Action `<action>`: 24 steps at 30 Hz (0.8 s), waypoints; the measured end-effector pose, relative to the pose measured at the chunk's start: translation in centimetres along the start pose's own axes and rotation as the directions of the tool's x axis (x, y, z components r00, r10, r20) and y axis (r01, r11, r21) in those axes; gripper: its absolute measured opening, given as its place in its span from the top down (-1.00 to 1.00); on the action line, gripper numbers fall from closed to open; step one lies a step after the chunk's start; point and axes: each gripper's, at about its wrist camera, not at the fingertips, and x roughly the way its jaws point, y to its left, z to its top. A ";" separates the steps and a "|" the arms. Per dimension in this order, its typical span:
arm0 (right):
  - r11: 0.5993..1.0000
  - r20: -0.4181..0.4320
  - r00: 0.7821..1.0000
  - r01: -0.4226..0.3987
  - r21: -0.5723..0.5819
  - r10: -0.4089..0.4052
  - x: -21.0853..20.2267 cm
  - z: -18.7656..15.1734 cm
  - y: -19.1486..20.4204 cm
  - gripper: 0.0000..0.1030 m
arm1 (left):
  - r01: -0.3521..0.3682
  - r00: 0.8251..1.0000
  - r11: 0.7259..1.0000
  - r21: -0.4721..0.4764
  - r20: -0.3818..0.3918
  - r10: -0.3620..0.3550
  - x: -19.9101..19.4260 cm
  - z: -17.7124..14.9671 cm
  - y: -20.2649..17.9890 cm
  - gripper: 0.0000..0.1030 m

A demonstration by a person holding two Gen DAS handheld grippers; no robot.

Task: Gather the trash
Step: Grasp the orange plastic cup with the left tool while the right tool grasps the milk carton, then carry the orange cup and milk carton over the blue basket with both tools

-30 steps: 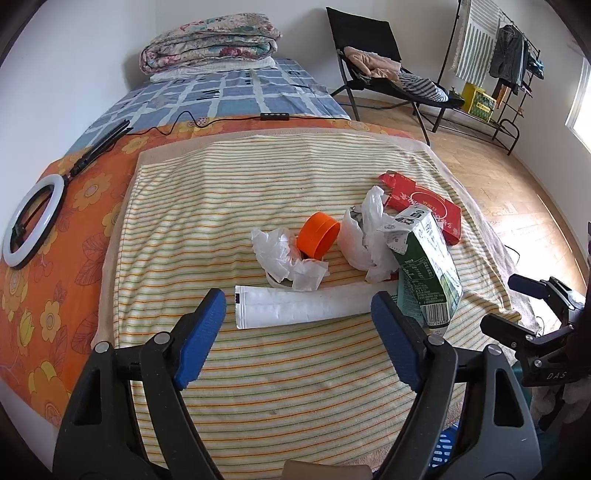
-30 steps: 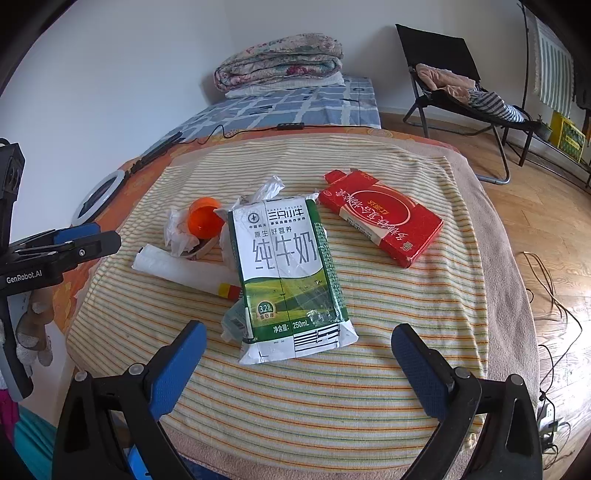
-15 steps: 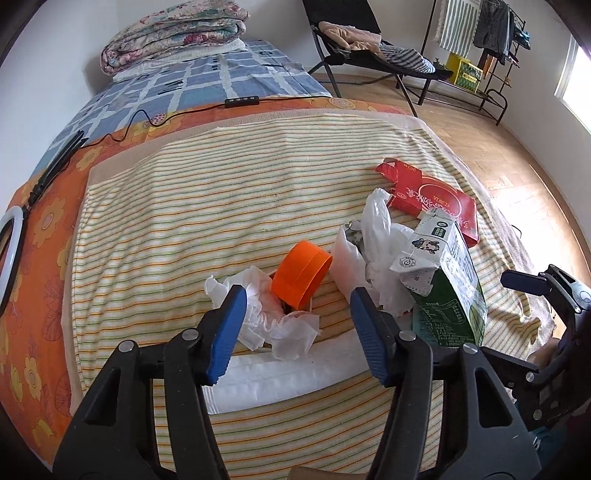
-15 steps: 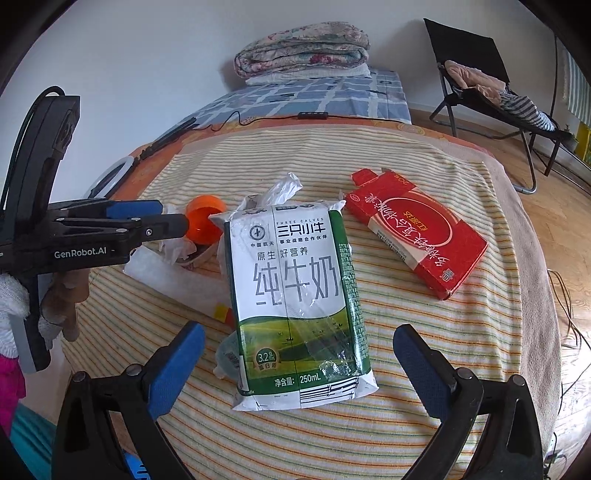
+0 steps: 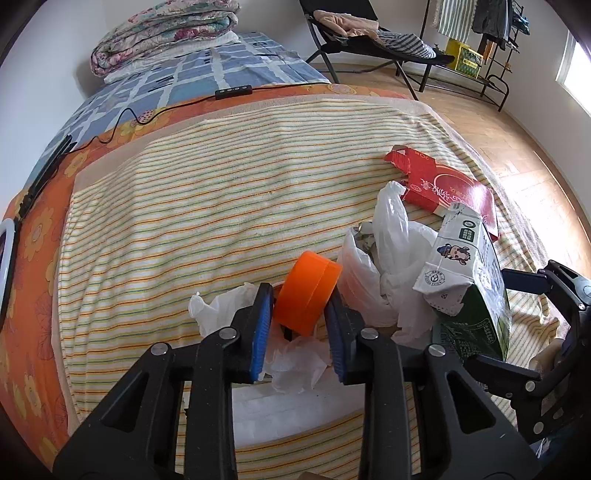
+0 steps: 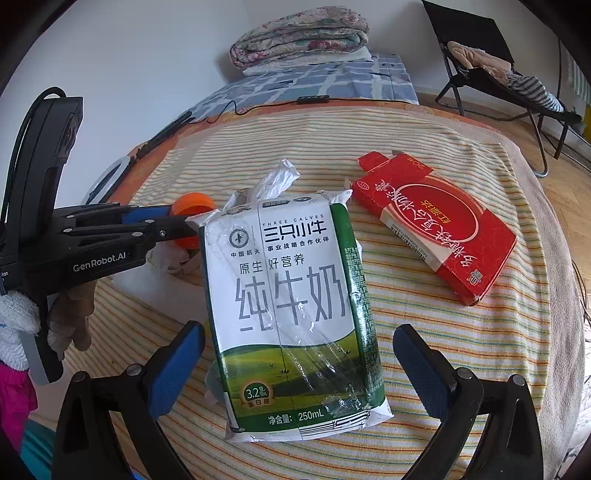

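Observation:
An orange plastic cap point(image 5: 308, 291) stands tilted on crumpled white tissue point(image 5: 218, 306), and my left gripper point(image 5: 299, 299) is shut on it, one blue pad on each side. In the right wrist view the same cap point(image 6: 192, 203) shows at the left gripper's tips. Beside it lie a white plastic bag point(image 5: 391, 240) and a long flat white packet point(image 5: 295, 410). A green and white milk carton point(image 6: 295, 295) lies flat between the fingers of my open right gripper point(image 6: 297, 365), which do not touch it. A red cardboard box point(image 6: 436, 225) lies to its right.
All the trash sits on a striped towel point(image 5: 221, 184) over an orange flowered sheet point(image 5: 37, 236) on a bed. A ring light point(image 5: 7, 266) and a black cable with a remote point(image 5: 233, 91) lie at the left and far side. Folded quilts point(image 5: 166, 33) and a folding chair point(image 5: 369, 33) stand beyond.
My left gripper moved forward over the white packet and closed its fingers on the orange cap. The right gripper came closer to the milk carton and stayed open.

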 end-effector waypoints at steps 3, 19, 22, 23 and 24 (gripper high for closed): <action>1.000 0.003 1.000 0.005 0.011 -0.005 0.1 -0.1 0.0 -0.85 | -0.002 1.000 1.000 -0.014 0.012 0.003 -0.1 0.1 0.2 0.55; 0.996 0.068 0.997 -0.043 0.079 0.038 -1.7 -0.4 -0.4 -0.51 | -0.044 0.998 0.998 -0.048 0.043 0.046 -0.6 -0.1 0.8 0.93; 0.997 0.090 0.996 -0.031 0.074 0.024 -2.5 -0.3 -0.4 -0.51 | -0.004 1.000 1.000 -0.012 0.014 0.004 -0.5 0.0 0.2 0.08; 0.997 0.096 0.995 -0.027 0.068 0.020 -2.7 -0.3 -0.4 -0.51 | -0.002 1.000 1.000 0.006 0.012 0.002 -0.4 -0.1 -0.2 -0.23; 0.998 0.101 0.995 -0.024 0.063 0.017 -2.9 -0.2 -0.4 -0.51 | -0.022 0.999 0.999 0.031 0.029 0.021 -0.4 -0.3 -0.7 -0.56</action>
